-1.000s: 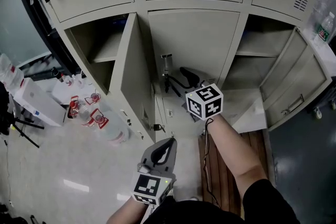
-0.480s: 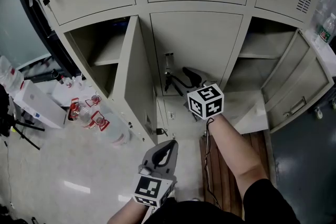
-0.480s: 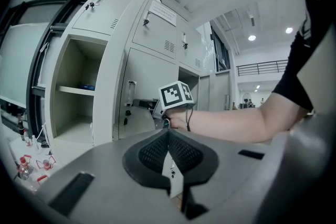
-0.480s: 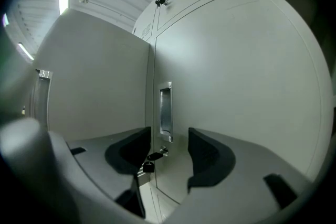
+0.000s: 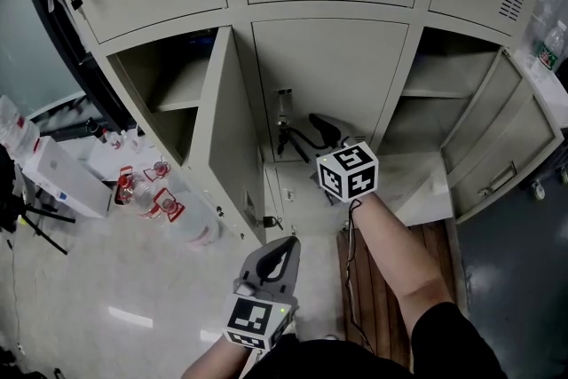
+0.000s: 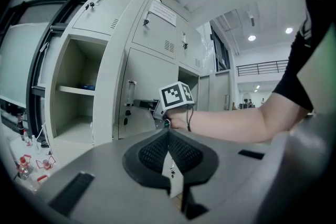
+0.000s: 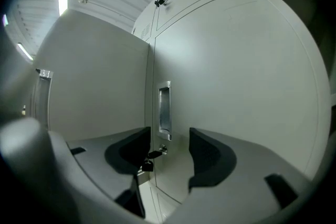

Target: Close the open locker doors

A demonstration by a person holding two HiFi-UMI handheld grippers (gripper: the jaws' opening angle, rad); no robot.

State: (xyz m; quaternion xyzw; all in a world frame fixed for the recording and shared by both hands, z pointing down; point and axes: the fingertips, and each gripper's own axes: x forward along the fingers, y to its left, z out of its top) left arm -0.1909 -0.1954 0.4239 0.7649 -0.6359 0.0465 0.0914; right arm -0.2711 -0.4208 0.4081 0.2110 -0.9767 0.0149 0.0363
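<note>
The right gripper is held just before the middle locker door, which looks shut; its jaws stand apart with nothing gripped, only that door's recessed handle being seen beyond them. The left open door stands upright directly left of the middle locker door, swung out edge-on, and its free edge is judged nearer the left gripper, whose jaws are pressed together on nothing. The right open door is swung wide, well right of the middle locker door, on the right gripper's side
</note>
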